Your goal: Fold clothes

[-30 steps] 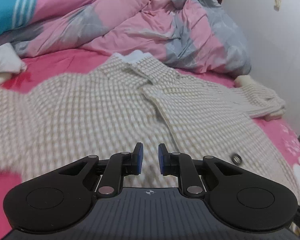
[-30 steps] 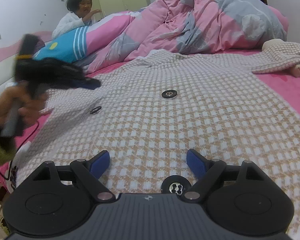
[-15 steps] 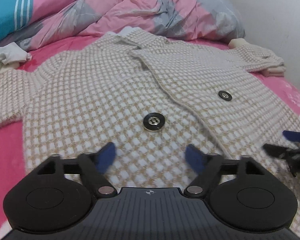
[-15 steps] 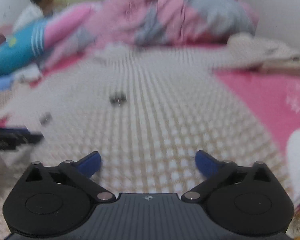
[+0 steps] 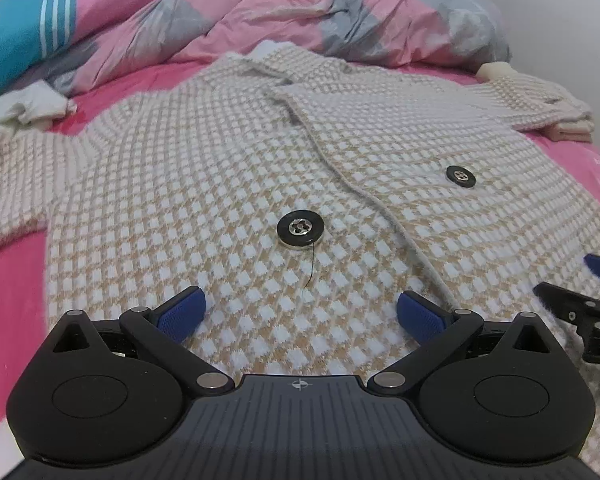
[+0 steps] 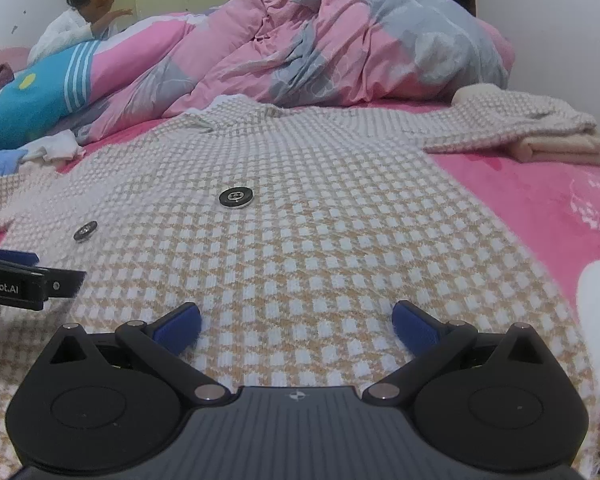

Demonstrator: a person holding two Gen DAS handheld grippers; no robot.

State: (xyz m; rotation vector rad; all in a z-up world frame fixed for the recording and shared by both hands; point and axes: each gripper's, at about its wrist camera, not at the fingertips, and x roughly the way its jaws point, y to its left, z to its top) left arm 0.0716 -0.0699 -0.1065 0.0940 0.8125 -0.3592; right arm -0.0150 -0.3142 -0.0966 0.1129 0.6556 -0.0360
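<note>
- Left wrist view: left hand-held gripper (image 5: 300,312) with jaws opening, blue pads (image 5: 182,314) wide apart and clear of the knit, nothing clamped between them.
- Directly ahead, a beige-and-white checked cardigan (image 5: 228,168) spread flat on the pink bed sheet (image 5: 12,280), front panels overlapping.
- One dark button (image 5: 299,230) just beyond the pads, a loose thread trailing from it; a second button (image 5: 460,176) farther right.
- Crumpled pink-and-grey duvet (image 5: 300,12) behind the collar; tip of the right hand-held gripper (image 5: 592,292) at the right edge.
- Right wrist view: right hand-held gripper (image 6: 296,320) spread wide, empty, low over the cardigan hem (image 6: 320,280).
- Right sleeve (image 6: 512,124) folded near the wall.
- A seated person (image 6: 80,20) in white at far left, behind the duvet.
</note>
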